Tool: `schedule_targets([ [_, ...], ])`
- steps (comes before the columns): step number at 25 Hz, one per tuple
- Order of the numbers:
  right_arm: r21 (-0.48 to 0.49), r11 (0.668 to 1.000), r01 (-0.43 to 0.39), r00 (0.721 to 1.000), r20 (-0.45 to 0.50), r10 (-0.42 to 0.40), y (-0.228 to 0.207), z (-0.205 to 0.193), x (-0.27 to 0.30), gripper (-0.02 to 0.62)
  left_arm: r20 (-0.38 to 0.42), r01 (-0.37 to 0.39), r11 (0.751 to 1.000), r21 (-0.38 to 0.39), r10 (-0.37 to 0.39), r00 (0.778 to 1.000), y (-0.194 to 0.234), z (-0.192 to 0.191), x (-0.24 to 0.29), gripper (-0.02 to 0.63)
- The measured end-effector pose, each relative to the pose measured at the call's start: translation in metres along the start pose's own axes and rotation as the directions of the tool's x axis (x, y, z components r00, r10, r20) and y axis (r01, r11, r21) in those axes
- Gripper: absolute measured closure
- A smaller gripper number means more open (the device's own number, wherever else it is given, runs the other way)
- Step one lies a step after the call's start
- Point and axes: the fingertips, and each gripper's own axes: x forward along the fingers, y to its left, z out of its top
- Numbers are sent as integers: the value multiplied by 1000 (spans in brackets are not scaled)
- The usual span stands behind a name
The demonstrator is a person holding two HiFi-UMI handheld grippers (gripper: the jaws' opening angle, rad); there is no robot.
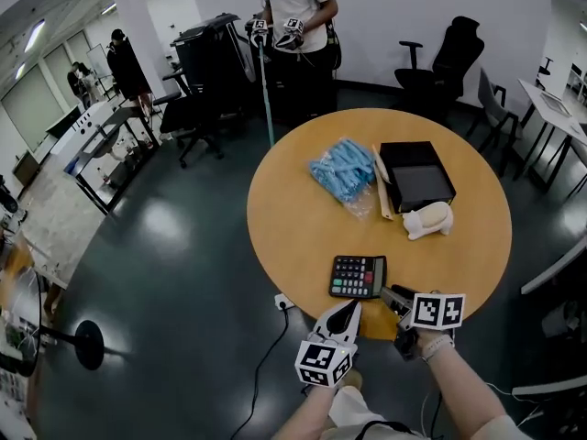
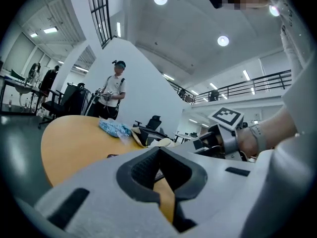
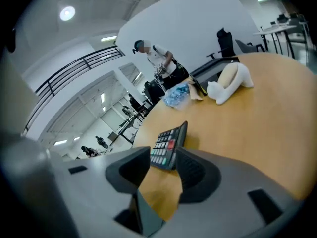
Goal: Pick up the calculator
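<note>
Left gripper (image 1: 348,307), grey plastic, jaws shut together, empty; right gripper (image 1: 392,294), jaws wide, untouching tips flanking the near corner of the black rectangular calculator (image 1: 358,276), flat by the near rim of the round tan wooden surface (image 1: 293,218); beyond, white plush toy (image 1: 428,219), shallow black box (image 1: 417,174), blue clear-wrapped bundle (image 1: 343,169).

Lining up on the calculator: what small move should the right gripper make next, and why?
Probably ease the right gripper forward a little. Its jaws stand wide apart, and the calculator lies flat just ahead with its near end only at the tips. The pads are not yet touching it.
</note>
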Motion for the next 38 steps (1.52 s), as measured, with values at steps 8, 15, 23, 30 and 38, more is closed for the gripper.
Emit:
schedule_targets([
  [8, 89, 996, -3, 980, -200, 21, -38, 1, 41, 456, -13, -19, 1000, -15, 19, 1000, 20, -4, 21, 598],
  [15, 201, 979, -46, 958, -269, 100, -42, -6, 66, 457, -23, -65, 997, -52, 64, 998, 43, -11, 22, 598],
  [23, 291, 949, -121, 938, -279, 205, -38, -10, 72, 486, -28, -73, 995, -66, 71, 997, 51, -14, 27, 598],
  [30, 345, 927, -148, 940, -241, 240, -33, -9, 71, 537, -38, -81, 995, -65, 78, 996, 53, -10, 21, 598],
  [38, 446, 883, -145, 971, -106, 213, -22, 15, 41, 538, -38, -119, 993, -21, 118, 992, 66, 22, 9, 598],
])
